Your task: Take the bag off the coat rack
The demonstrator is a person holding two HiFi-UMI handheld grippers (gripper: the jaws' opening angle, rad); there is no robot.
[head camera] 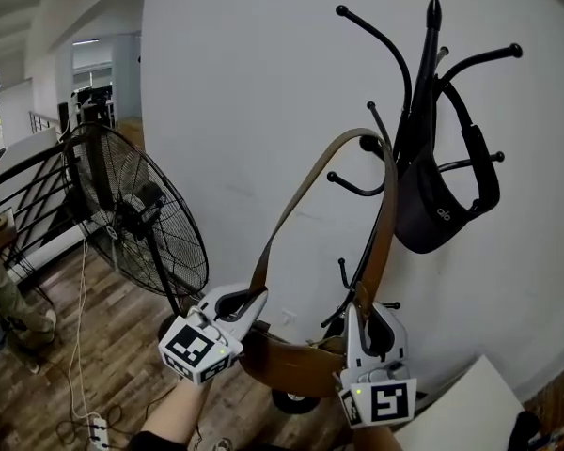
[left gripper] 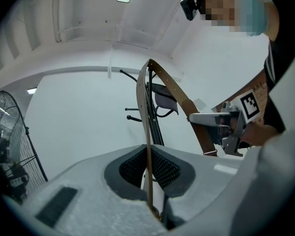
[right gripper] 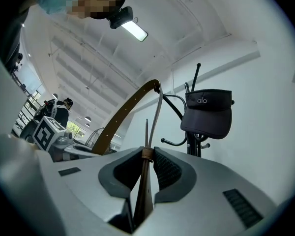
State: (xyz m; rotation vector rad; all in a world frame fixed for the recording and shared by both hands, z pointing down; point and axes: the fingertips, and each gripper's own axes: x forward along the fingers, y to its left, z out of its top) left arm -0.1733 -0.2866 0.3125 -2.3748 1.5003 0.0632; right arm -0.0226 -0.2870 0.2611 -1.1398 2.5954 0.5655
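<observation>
Bag (head camera: 291, 360) hanging low centre, strap (head camera: 305, 191) looped over a coat rack (head camera: 423, 92) hook.
Left gripper (head camera: 237, 305) and right gripper (head camera: 376, 325) each pinch the strap; leather looks soft and light, best lifted there.

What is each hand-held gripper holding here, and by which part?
Both hold the brown bag by its strap: the left hand-held gripper clamps one run, the right hand-held gripper the other, each just above the bag's body.
</observation>
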